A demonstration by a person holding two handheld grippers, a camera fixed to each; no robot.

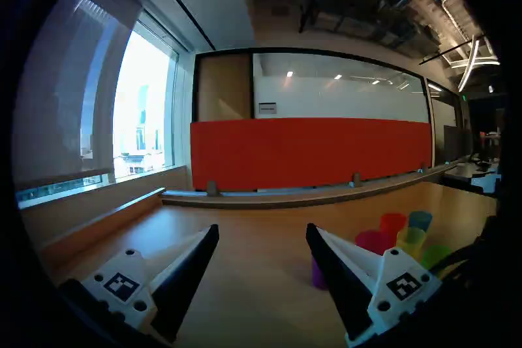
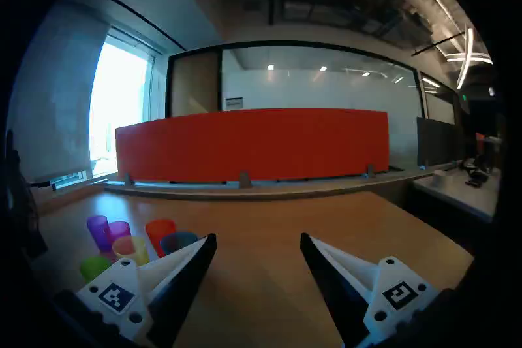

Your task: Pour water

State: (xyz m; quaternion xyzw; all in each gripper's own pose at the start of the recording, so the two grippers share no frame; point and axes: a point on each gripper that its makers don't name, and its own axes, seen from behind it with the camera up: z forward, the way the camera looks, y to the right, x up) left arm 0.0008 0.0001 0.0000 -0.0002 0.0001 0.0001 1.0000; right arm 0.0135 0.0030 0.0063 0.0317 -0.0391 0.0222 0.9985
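Note:
A cluster of small coloured plastic cups stands on a wooden table (image 1: 261,243). In the left gripper view they sit to the right: a red cup (image 1: 392,222), a blue cup (image 1: 420,219), a magenta cup (image 1: 373,241), a yellow cup (image 1: 411,241), a green cup (image 1: 434,255), and a purple cup (image 1: 318,276) partly behind the right finger. My left gripper (image 1: 262,237) is open above the table, holding nothing. In the right gripper view the cups lie to the left: purple cup (image 2: 99,230), red cup (image 2: 160,232), yellow cup (image 2: 130,248), green cup (image 2: 95,266). My right gripper (image 2: 258,243) is open and empty.
A red divider panel (image 1: 307,152) runs along the table's far edge, with a glass wall behind it. Bright windows (image 1: 140,119) line the left side above a wooden ledge. Another desk with a monitor (image 2: 434,142) stands to the right.

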